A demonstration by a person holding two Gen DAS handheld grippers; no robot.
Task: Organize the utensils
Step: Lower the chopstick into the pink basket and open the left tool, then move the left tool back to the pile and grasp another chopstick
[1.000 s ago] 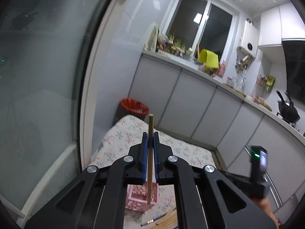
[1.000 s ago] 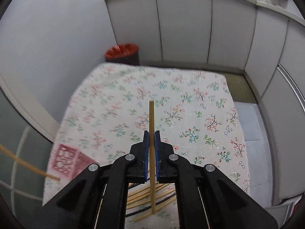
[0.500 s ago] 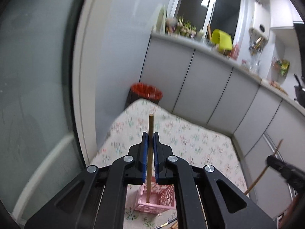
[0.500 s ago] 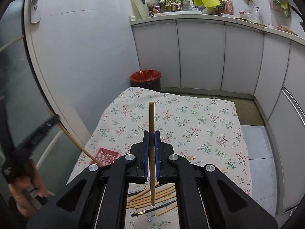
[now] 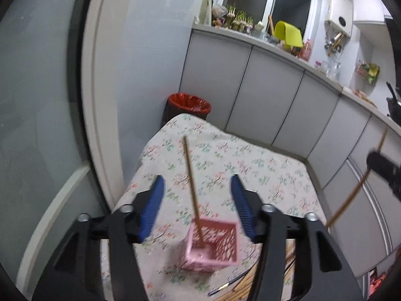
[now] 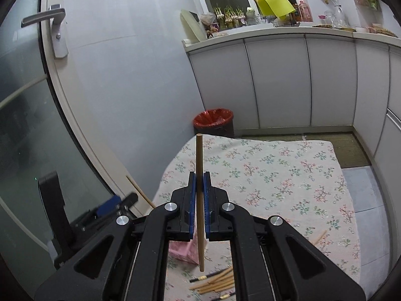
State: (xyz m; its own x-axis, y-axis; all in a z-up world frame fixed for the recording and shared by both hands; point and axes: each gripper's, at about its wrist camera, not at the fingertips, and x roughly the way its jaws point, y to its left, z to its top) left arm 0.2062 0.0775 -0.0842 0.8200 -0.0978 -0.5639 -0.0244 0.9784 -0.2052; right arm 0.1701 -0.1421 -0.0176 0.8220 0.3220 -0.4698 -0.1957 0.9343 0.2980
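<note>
- Landmark: a pink perforated basket [image 5: 213,244] stands on the floral-cloth counter [image 5: 250,165], close to the counter's near edge.
- Left gripper [image 5: 198,205]: its jaws are opening, the blue pads [image 5: 153,208] standing well apart on either side of a wooden chopstick [image 5: 191,190]; neither pad touches the stick.
- That chopstick has its lower end inside the basket and leans up and away from it, tilted slightly (image is motion-blurred, so whether the tip rests on the basket floor cannot be told).
- Right gripper [image 6: 199,200]: jaws clamped tight on a second chopstick [image 6: 199,175], held near upright; the stick's top rises above the pads and its lower end hangs in front of the basket, apart from it.
- In the right wrist view the basket shows only partly, behind the right gripper's fingers.
- Loose chopsticks [image 6: 215,279] lie in a heap on the cloth just on the near side of the basket, some wooden, some dark with gold bands.
- One more stick [image 6: 319,237] lies alone on the cloth, well to the right of the basket.
- A red-lined bin [image 6: 213,120] stands on the floor beyond the counter's far end, well apart from the basket.
</note>
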